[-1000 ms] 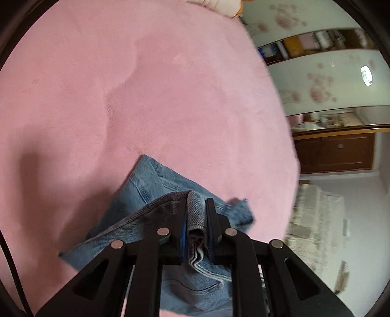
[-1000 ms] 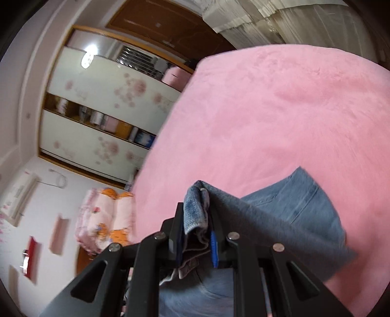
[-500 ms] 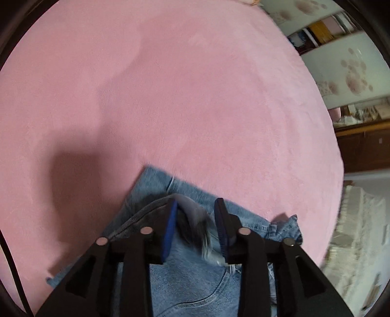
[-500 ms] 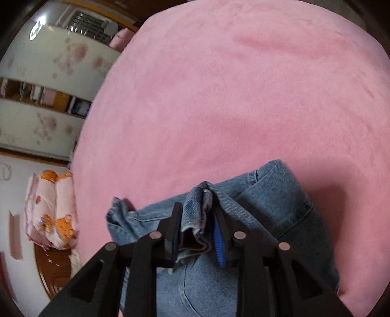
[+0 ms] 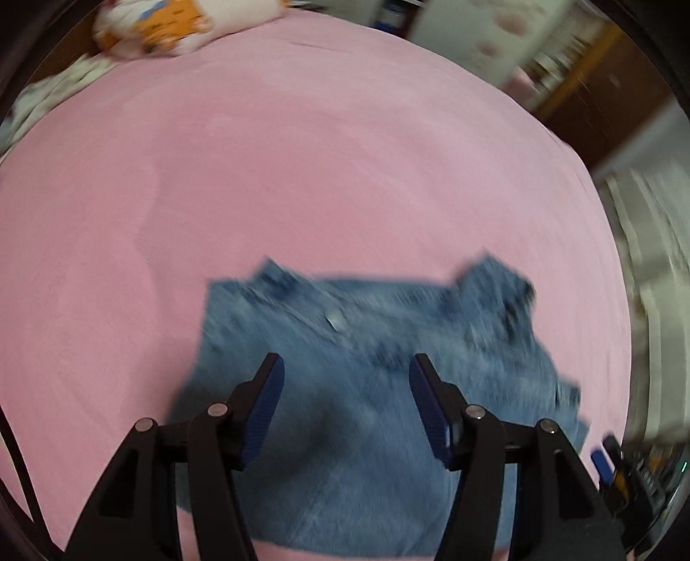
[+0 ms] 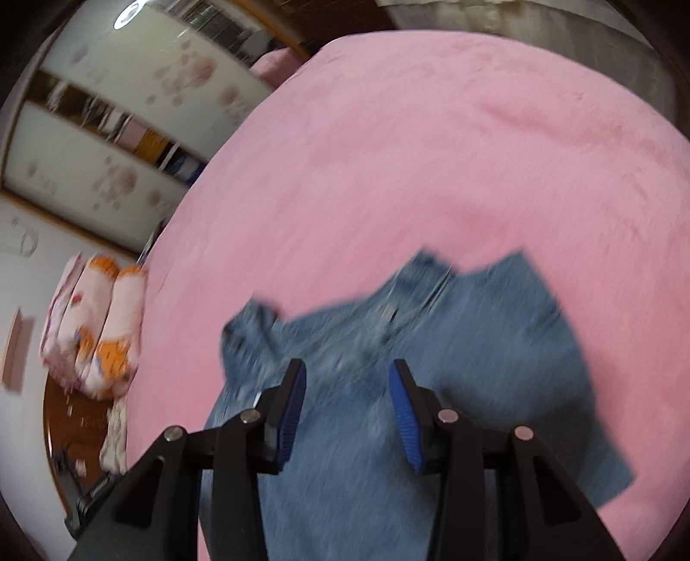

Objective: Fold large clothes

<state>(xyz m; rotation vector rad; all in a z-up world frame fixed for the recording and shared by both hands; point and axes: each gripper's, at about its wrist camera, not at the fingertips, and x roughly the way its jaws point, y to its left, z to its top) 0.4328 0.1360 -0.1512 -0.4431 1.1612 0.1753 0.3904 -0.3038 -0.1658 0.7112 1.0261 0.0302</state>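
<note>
A pair of blue jeans (image 5: 375, 345) lies spread on the pink bed cover (image 5: 302, 172), waistband away from me, blurred by motion. My left gripper (image 5: 345, 379) is open and empty, hanging above the jeans. In the right wrist view the same jeans (image 6: 453, 345) lie flat on the pink cover (image 6: 431, 172). My right gripper (image 6: 347, 388) is open and empty above them, jaws apart with blue pads (image 6: 293, 401) showing.
A pink and orange pillow (image 5: 164, 26) lies at the far edge of the bed; it also shows in the right wrist view (image 6: 95, 328). A wardrobe with flowered doors (image 6: 129, 129) and curtains (image 5: 647, 259) stand beyond the bed.
Both grippers were shut on the jeans' waistband a second ago. Both have opened and let go, and the jeans now lie flat. Both grippers have lifted back.
</note>
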